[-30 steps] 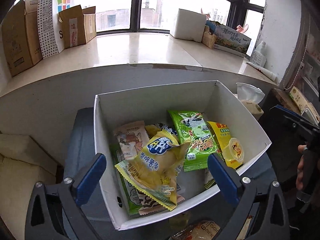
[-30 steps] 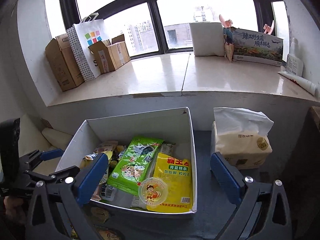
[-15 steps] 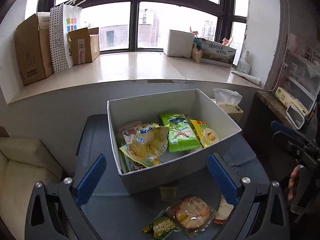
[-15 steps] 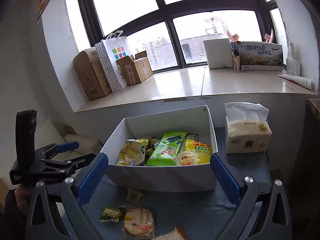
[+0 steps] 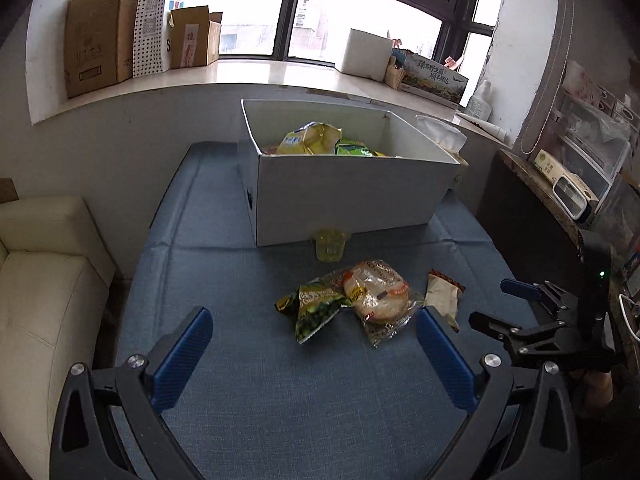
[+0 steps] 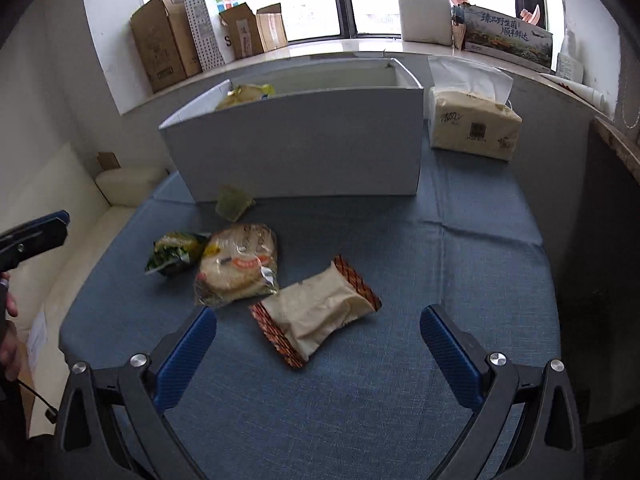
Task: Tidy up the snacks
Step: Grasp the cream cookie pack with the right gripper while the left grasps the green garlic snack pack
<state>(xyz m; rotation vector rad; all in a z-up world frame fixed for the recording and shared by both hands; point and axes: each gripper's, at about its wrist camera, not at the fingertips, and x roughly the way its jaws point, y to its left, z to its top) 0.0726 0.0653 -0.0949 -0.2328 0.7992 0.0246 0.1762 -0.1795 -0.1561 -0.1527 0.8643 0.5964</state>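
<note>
Right wrist view: the right gripper (image 6: 318,342) hovers with jaws spread wide and empty above a beige snack pack (image 6: 316,316) on the blue worktop (image 6: 460,280); its long axis runs diagonally, crimped ends pointing far-right and near-left. A bread packet (image 6: 238,264) and green pouch (image 6: 174,250) lie just left, before the white box (image 6: 300,148). Left gripper (image 5: 314,354) jaws are likewise spread; the small yellowish item (image 5: 330,243) by the box is possibly a jelly cup.
</note>
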